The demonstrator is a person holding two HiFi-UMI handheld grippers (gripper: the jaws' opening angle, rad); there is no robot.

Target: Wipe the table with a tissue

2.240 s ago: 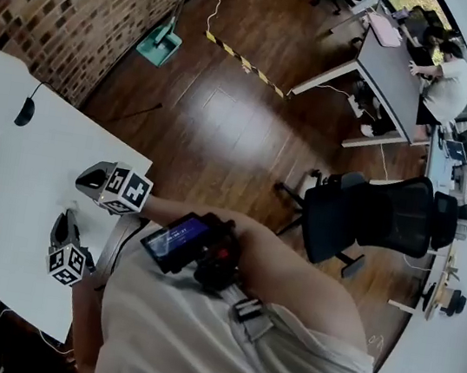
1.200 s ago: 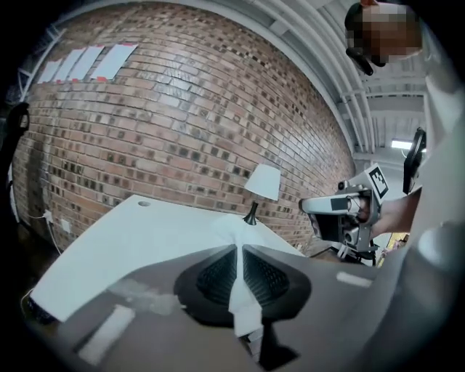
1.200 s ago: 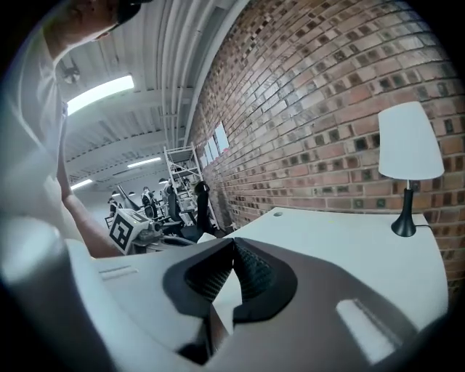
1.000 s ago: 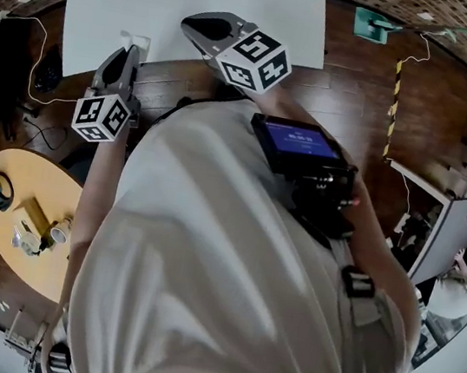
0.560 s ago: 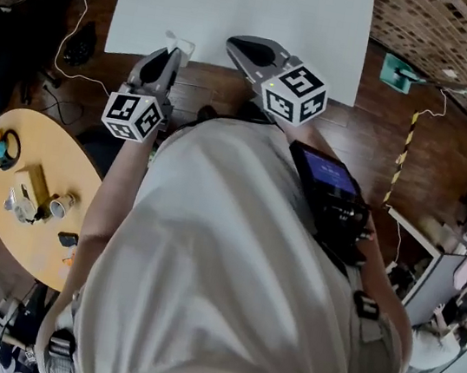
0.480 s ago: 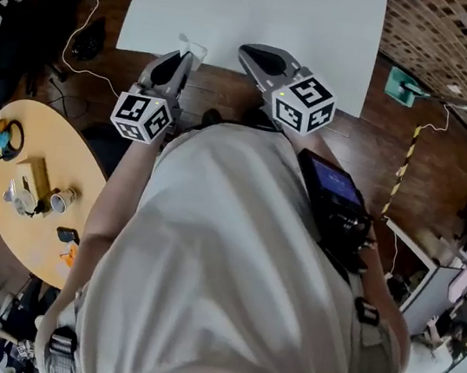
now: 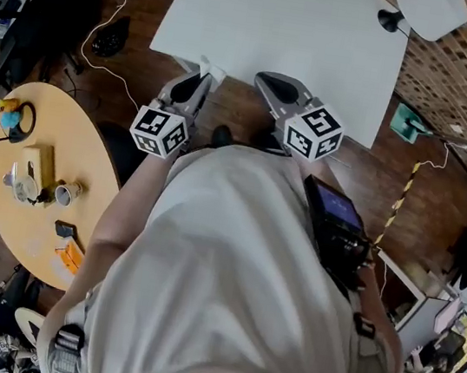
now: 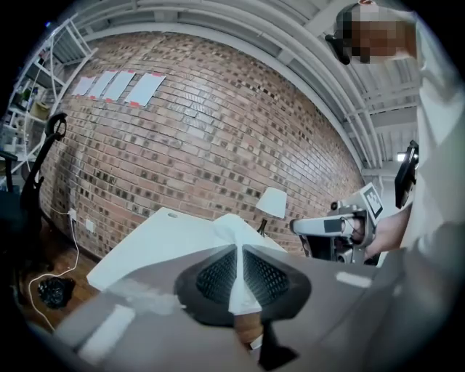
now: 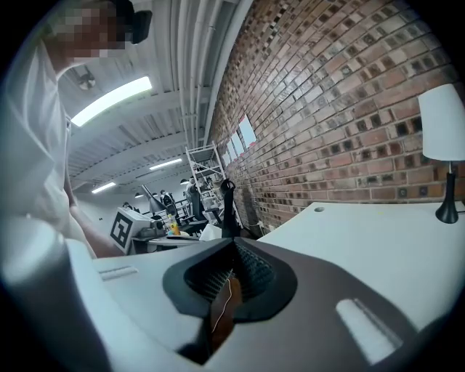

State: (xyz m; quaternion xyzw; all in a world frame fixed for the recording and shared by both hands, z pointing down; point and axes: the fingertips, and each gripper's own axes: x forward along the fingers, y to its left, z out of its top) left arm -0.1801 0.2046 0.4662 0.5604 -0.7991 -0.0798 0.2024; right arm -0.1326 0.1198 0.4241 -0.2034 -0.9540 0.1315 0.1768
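Observation:
A white tissue [image 7: 208, 70] sticks up from my left gripper [image 7: 203, 78], which is shut on it just short of the near edge of the white table [image 7: 284, 31]. In the left gripper view the tissue [image 8: 231, 234] stands pinched between the dark pads, with the table [image 8: 149, 243] beyond it. My right gripper [image 7: 262, 78] hangs beside the left one at the same table edge, shut with nothing in it. In the right gripper view [image 9: 232, 247] its pads meet and the tabletop [image 9: 378, 247] spreads out to the right.
A white-shaded lamp [image 7: 428, 10] stands at the table's far right corner by the brick wall [image 8: 218, 131]. A round wooden table [image 7: 32, 184] with several small items stands to the left. Cables [image 7: 109, 25] lie on the wooden floor.
The head view has swung round and the white table now lies straight ahead. Both grippers have moved up to its near edge. The left one has kept the tissue throughout.

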